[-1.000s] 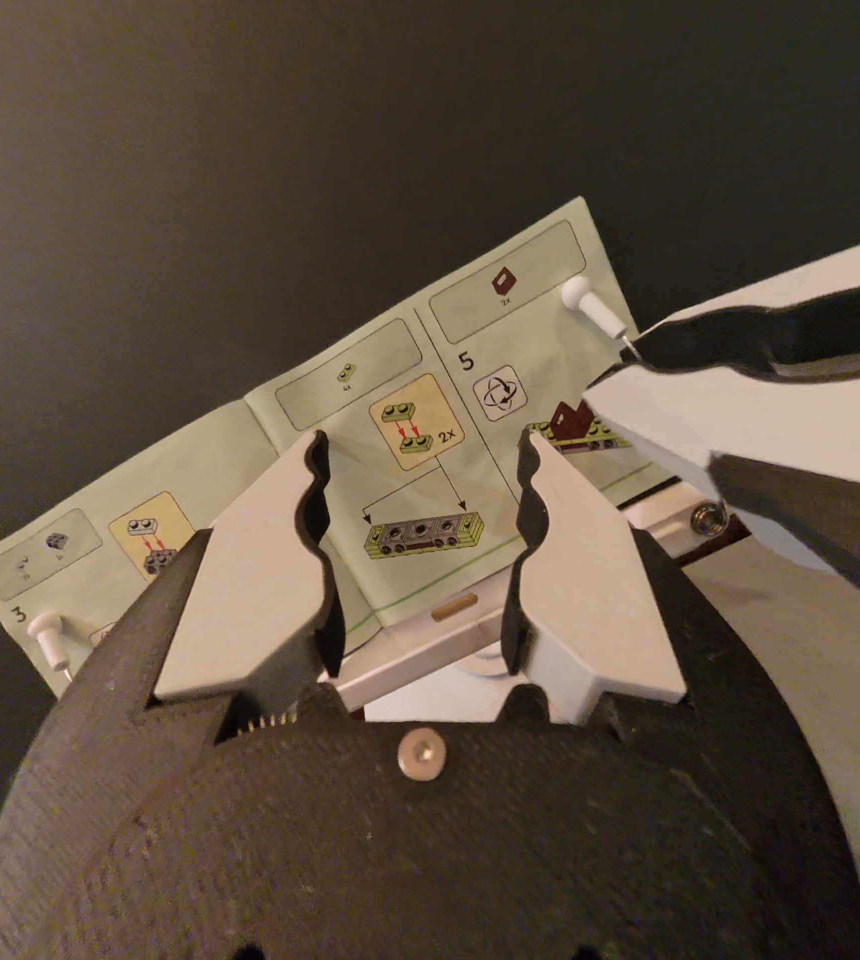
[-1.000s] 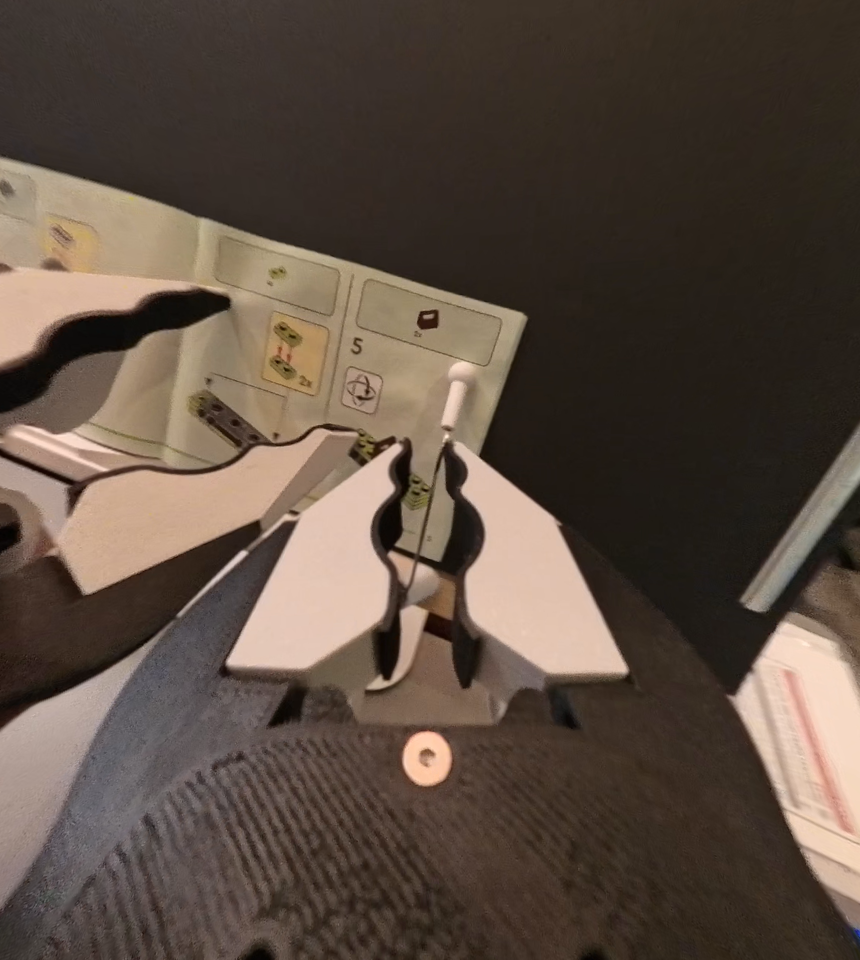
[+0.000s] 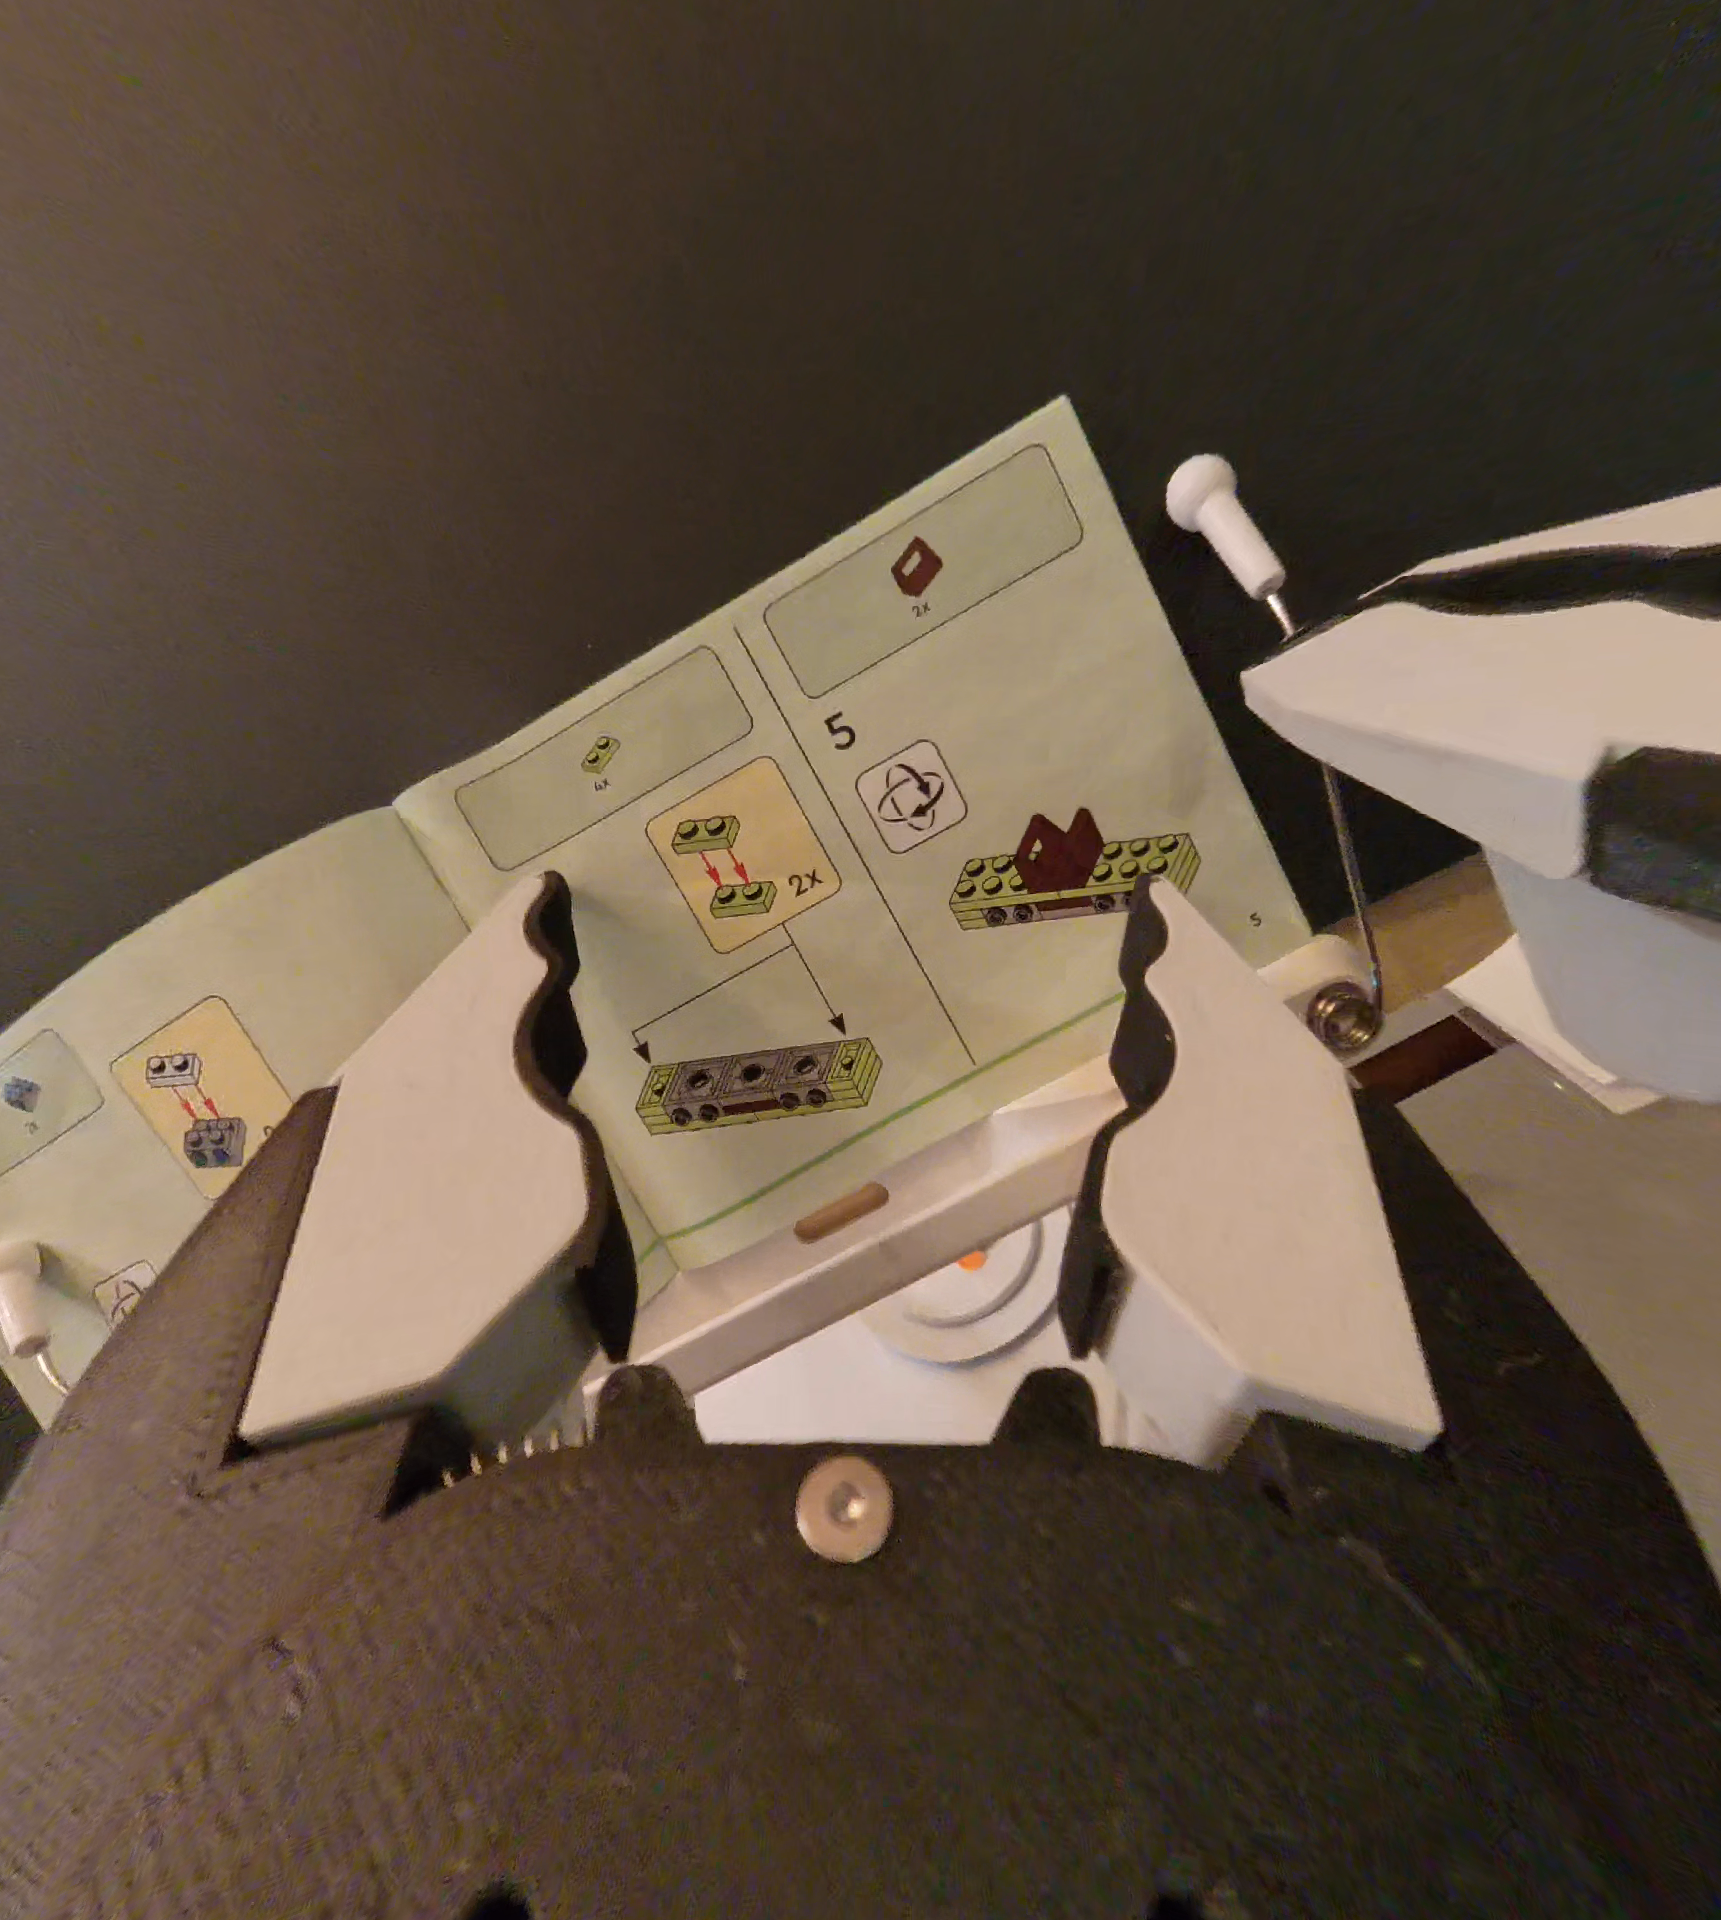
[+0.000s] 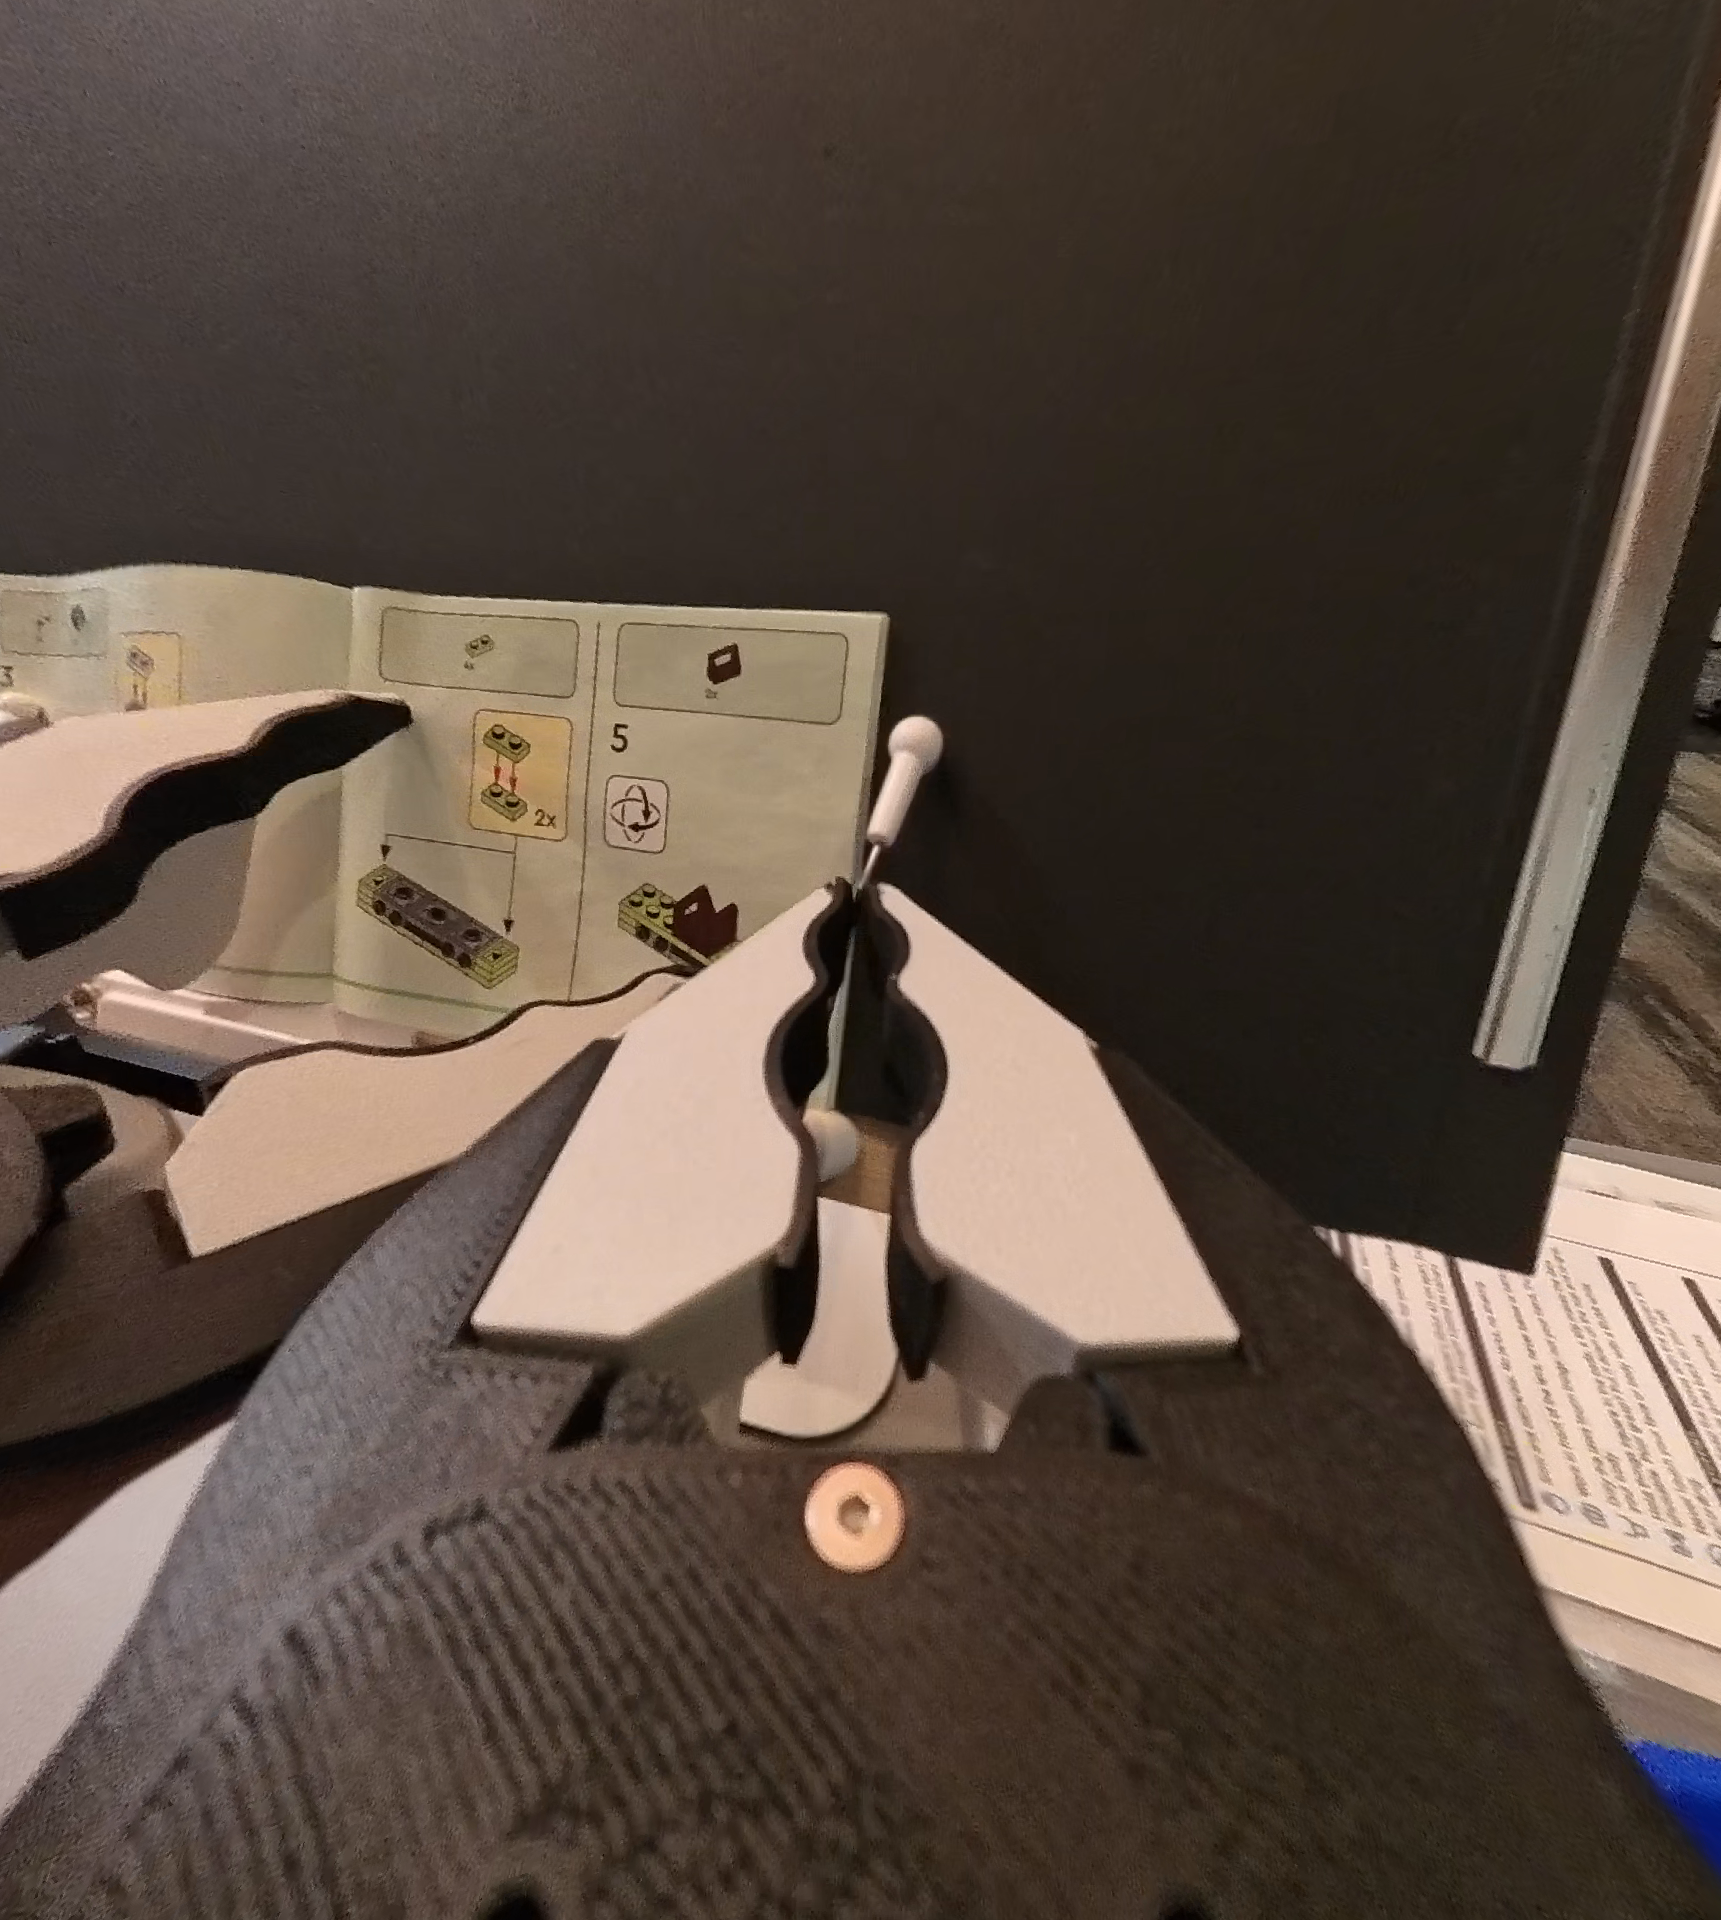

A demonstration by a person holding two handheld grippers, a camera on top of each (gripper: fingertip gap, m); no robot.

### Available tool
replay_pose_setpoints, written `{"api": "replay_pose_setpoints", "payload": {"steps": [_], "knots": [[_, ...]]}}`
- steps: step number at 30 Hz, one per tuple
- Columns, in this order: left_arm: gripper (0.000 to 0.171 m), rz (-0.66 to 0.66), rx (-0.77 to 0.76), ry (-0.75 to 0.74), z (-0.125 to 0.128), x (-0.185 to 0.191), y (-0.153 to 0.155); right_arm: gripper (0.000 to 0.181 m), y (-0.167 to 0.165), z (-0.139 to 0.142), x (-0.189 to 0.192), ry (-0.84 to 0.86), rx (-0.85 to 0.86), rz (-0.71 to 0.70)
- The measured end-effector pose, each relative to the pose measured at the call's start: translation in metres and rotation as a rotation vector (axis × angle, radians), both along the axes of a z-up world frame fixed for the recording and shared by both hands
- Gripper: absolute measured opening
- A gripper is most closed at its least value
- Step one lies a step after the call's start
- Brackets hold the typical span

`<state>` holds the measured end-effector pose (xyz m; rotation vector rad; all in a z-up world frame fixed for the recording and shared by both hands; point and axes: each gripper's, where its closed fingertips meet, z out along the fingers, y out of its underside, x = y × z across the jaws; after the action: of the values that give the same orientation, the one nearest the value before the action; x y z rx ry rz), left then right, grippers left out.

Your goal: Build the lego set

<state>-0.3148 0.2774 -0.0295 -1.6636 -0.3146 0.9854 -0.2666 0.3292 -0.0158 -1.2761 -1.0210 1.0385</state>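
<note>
The Lego instruction booklet (image 3: 731,935) stands open on a white book stand (image 3: 897,1257) against a dark wall (image 3: 627,312), directly ahead of the left gripper (image 3: 851,1039). That gripper's jaws are spread wide with nothing between them, and the booklet's middle page shows through the gap.

The right gripper (image 4: 854,894) sits just off the booklet's right edge. Its jaws are pinched together on the thin wire of the stand's right page-holder arm (image 4: 903,779), whose white tip rises above the fingertips, clear of the page. At the booklet's lower left corner, the stand's left page-holder arm (image 3: 4,1283) lies against the paper. A printed sheet (image 4: 1614,1382) lies on the table (image 3: 1614,1299) to the right.
</note>
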Motion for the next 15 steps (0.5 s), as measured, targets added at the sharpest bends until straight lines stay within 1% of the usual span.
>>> {"api": "replay_pose_setpoints", "payload": {"steps": [8,9,10,11,13,15], "knots": [[0.098,-0.006,-0.011,-0.020,-0.003,-0.002,0.002,0.000,-0.004,0.003,0.000,0.015,0.026,0.021],[0.093,-0.006,-0.007,-0.020,-0.002,-0.002,0.003,0.000,-0.005,0.003,0.000,0.016,0.033,0.023],[0.081,-0.004,0.010,-0.020,0.000,-0.001,0.002,0.000,-0.006,0.003,0.000,0.018,0.039,0.029],[0.073,-0.002,0.028,-0.020,0.001,-0.003,0.000,0.000,-0.007,0.004,-0.001,0.021,0.043,0.034],[0.063,0.001,0.039,-0.021,0.004,-0.005,-0.002,0.000,-0.007,0.004,-0.001,0.021,0.039,0.033],[0.042,-0.002,0.067,-0.039,0.008,-0.007,-0.006,0.000,-0.008,0.003,-0.001,0.022,0.039,0.041]]}}
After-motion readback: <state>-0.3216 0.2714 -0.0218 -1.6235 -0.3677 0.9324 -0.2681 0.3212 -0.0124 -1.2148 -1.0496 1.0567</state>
